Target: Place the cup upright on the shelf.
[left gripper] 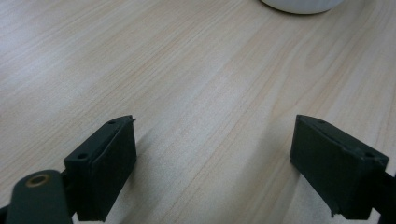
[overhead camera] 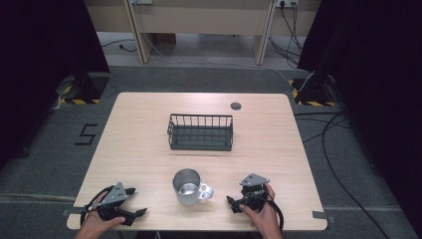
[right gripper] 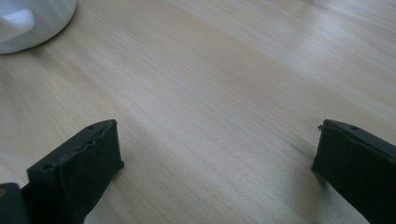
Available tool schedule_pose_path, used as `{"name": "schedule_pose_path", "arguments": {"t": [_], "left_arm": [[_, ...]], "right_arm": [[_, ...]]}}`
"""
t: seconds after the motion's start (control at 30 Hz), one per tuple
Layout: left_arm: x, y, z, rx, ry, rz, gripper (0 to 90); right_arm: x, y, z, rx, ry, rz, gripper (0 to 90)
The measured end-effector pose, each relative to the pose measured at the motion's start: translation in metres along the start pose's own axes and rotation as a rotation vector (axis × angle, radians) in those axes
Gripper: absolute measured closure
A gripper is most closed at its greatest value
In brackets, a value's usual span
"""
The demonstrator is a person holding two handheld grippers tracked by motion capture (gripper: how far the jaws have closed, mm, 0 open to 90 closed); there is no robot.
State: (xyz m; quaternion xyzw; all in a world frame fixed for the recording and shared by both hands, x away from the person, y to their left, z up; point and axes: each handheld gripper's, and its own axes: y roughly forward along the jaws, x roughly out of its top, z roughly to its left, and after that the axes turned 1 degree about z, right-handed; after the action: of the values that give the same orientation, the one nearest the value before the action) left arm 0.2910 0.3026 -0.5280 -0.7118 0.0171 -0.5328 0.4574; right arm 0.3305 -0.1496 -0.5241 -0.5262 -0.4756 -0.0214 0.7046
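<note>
A shiny metal mug [overhead camera: 187,187] stands upright near the table's front edge, its handle pointing right. Beyond it, mid-table, sits a black wire basket [overhead camera: 200,132] with nothing in it. My left gripper [overhead camera: 137,201] rests on the wood left of the mug, held by a hand, jaws spread and pointing toward it. My right gripper [overhead camera: 238,201] lies right of the mug, near the handle, also in a hand. In the left gripper view the left gripper [left gripper: 217,135] is open over bare wood, the mug [left gripper: 301,4] at the top edge. The right gripper [right gripper: 215,144] is open too, the mug [right gripper: 28,23] at top left.
The light wooden table [overhead camera: 139,129] has a small grey grommet [overhead camera: 236,105] at the back right. Dark curtains flank the table, cables [overhead camera: 343,174] run over the grey floor on the right, and a tripod foot [overhead camera: 82,84] stands at the back left.
</note>
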Motion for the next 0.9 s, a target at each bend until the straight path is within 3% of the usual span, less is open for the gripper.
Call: {"name": "schedule_pose_path", "arguments": {"t": [0.5, 0.53, 0.6, 0.7, 0.9], "left_arm": [[0.0, 0.0, 0.0, 0.0, 0.0, 0.0, 13.8], [0.0, 0.0, 0.0, 0.001, 0.0, 0.0, 13.8], [0.0, 0.0, 0.0, 0.001, -0.001, 0.0, 13.8], [0.0, 0.0, 0.0, 0.001, -0.001, -0.001, 13.8], [0.0, 0.0, 0.0, 0.002, -0.001, -0.003, 13.8]], "right_arm": [[-0.001, -0.002, 0.0, 0.01, -0.006, -0.012, 6.0], [-0.001, -0.003, 0.0, 0.016, 0.0, -0.027, 13.0], [-0.002, -0.004, 0.0, 0.017, -0.002, -0.04, 17.1], [-0.001, -0.006, 0.0, 0.038, 0.006, -0.056, 16.2], [0.004, -0.014, 0.005, 0.054, -0.022, -0.117, 15.5]]}}
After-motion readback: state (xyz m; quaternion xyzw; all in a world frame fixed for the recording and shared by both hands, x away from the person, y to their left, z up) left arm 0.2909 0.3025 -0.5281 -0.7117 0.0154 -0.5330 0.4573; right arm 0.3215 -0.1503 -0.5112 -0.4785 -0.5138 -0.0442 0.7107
